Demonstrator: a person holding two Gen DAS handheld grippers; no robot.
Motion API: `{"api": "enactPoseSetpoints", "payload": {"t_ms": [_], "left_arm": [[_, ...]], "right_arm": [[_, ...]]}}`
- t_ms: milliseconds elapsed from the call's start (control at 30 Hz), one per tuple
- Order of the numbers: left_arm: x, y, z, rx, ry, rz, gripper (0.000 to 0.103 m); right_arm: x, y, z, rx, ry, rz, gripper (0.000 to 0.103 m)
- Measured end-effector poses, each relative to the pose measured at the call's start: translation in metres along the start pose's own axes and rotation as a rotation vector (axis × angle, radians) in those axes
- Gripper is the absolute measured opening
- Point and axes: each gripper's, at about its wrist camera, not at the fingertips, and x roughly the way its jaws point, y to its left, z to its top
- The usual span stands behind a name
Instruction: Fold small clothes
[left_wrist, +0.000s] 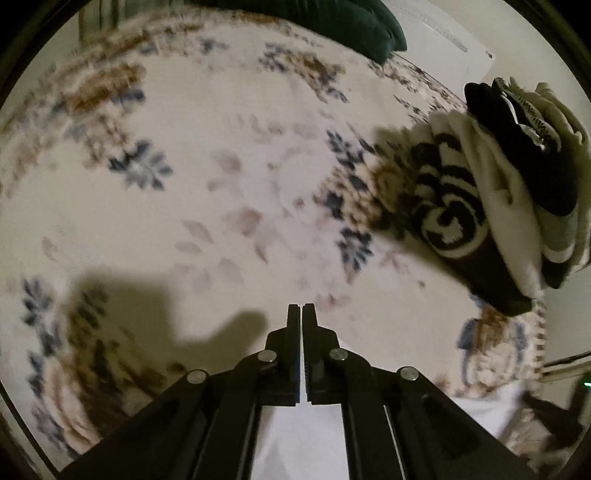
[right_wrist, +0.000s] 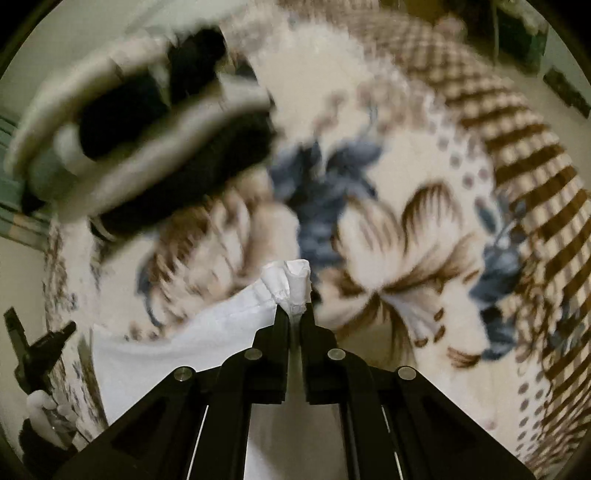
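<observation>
A white garment (right_wrist: 177, 343) lies on a floral blanket (right_wrist: 417, 236). My right gripper (right_wrist: 294, 314) is shut on its hemmed edge, and a bunched tuft of cloth sticks out past the fingertips. In the left wrist view the same white garment (left_wrist: 295, 435) shows under my left gripper (left_wrist: 302, 310). The left jaws are shut, with a white sliver of cloth between the pads; the bare tips reach past the cloth's edge. The left gripper (right_wrist: 37, 350) and a gloved hand (right_wrist: 44, 406) appear at the far left of the right wrist view.
A stack of folded black, white and grey clothes (left_wrist: 480, 192) sits on the blanket (left_wrist: 184, 177) to the right; it is blurred in the right wrist view (right_wrist: 147, 129). A dark green cushion (left_wrist: 351, 26) lies at the far edge. The blanket's checked border (right_wrist: 517, 147) runs along the right.
</observation>
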Motion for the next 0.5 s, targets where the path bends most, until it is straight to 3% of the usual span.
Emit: {"api": "enactPoseSetpoints", "payload": {"t_ms": [33,67,100,133,167,200,300,333,367,400,433,467,500], "left_arm": [[0.003,0.001,-0.002,-0.012,0.018,-0.005,0.010],[0.005,0.001,-0.004,-0.016,0.034,-0.006,0.028],[0.008,0.001,-0.006,-0.019,0.053,-0.026,0.037],[0.014,0.001,-0.008,-0.026,0.078,-0.047,0.052],[0.020,-0.001,-0.010,-0.030,0.106,-0.066,0.053],[0.025,-0.003,-0.011,-0.025,0.127,-0.074,0.053],[0.046,-0.021,-0.020,0.057,0.193,-0.012,0.050],[0.048,-0.030,-0.024,0.116,0.177,0.024,0.025],[0.049,-0.037,-0.028,0.165,0.169,0.060,0.003],[0.049,-0.044,-0.032,0.209,0.164,0.075,0.003],[0.044,-0.049,-0.035,0.238,0.132,0.092,0.003],[0.038,-0.051,-0.037,0.253,0.102,0.098,0.003],[0.031,-0.052,-0.038,0.260,0.068,0.106,0.003]], "right_arm": [[0.007,-0.003,0.002,0.019,0.033,0.003,0.008],[0.009,-0.006,0.004,0.040,0.048,0.014,0.013],[0.008,-0.008,0.004,0.051,0.046,0.024,0.019],[0.006,-0.009,0.005,0.054,0.038,0.027,0.039],[0.002,-0.010,0.005,0.057,0.021,0.030,0.059],[0.000,-0.011,0.004,0.061,0.010,0.036,0.065],[0.008,-0.015,0.008,0.085,0.034,0.041,0.067],[0.015,-0.017,0.009,0.094,0.054,0.042,0.067],[0.021,-0.018,0.010,0.102,0.066,0.049,0.066],[0.025,-0.018,0.011,0.104,0.069,0.058,0.059],[0.026,-0.016,0.011,0.094,0.059,0.061,0.021],[0.025,-0.013,0.010,0.080,0.043,0.030,0.005],[0.022,-0.010,0.010,0.071,0.017,0.026,0.005]]}}
